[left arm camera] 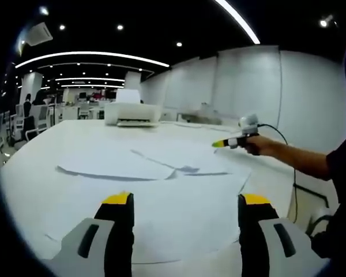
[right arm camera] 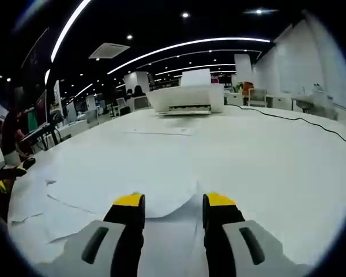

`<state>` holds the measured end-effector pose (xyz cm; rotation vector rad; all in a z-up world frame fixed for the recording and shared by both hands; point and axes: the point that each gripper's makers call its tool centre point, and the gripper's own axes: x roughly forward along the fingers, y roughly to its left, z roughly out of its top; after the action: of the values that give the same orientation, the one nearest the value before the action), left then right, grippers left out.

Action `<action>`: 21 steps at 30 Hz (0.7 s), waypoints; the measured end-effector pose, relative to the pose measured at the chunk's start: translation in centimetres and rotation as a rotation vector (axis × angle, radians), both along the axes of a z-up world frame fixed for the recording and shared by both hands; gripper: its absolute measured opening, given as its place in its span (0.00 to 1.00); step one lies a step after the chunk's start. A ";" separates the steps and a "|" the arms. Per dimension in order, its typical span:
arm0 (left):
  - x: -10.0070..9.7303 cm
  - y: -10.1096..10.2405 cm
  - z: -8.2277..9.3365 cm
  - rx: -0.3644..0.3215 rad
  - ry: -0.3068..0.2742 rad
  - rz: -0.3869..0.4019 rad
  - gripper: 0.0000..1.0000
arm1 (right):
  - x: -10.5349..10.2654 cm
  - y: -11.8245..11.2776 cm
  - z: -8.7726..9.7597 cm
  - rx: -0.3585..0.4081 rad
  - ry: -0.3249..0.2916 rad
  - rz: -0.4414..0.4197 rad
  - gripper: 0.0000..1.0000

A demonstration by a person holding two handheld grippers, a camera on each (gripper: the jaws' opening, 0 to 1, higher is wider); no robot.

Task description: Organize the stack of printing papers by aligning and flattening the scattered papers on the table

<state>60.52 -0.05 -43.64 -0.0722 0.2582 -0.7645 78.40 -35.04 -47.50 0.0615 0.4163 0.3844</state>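
A: Largest first?
B: White surface [left arm camera: 57, 138], wide and pale, running far back into an office under curved ceiling lights.
A: On it?
B: Loose papers [left arm camera: 155, 173], white on white, spread near the front edge. Overlapping at odd angles, edges not lined up, some corners lifted enough to cast thin dark shadows. Same papers [right arm camera: 121, 179] from the right gripper view: fanned out, several corners poking past one another toward the left.
A: Further back?
B: White printer [left arm camera: 131, 113] at the far side, with one sheet standing up out of its top. Well apart from the loose sheets. A black cable [right arm camera: 300, 120] trailing across the right part.
A: And the tools?
B: Left hand-held gripper [left arm camera: 187, 199]: yellow-tipped jaws spread wide, above the sheets, pinching nothing. Right hand-held gripper [right arm camera: 173, 201]: jaws apart with a narrower gap, tips over the near edge of a sheet, nothing between them. Touching the paper or not, hard to say. Also seen from the left gripper view at the right, held in a hand [left arm camera: 259, 145] over the sheets.
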 end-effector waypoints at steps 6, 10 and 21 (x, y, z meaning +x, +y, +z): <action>0.0 0.1 -0.4 0.001 0.006 -0.002 0.76 | 0.6 0.3 -0.3 0.006 0.014 0.003 0.35; 0.1 0.4 -0.6 0.002 0.011 0.006 0.76 | 0.8 0.2 -0.8 0.031 0.035 -0.011 0.35; 0.2 0.5 -0.9 0.007 0.016 0.008 0.75 | 1.4 0.0 -1.3 -0.002 0.017 -0.008 0.26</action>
<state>60.68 0.48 -44.52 -0.0721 0.2756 -0.7556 79.79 -35.05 -48.83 0.0650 0.4334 0.3754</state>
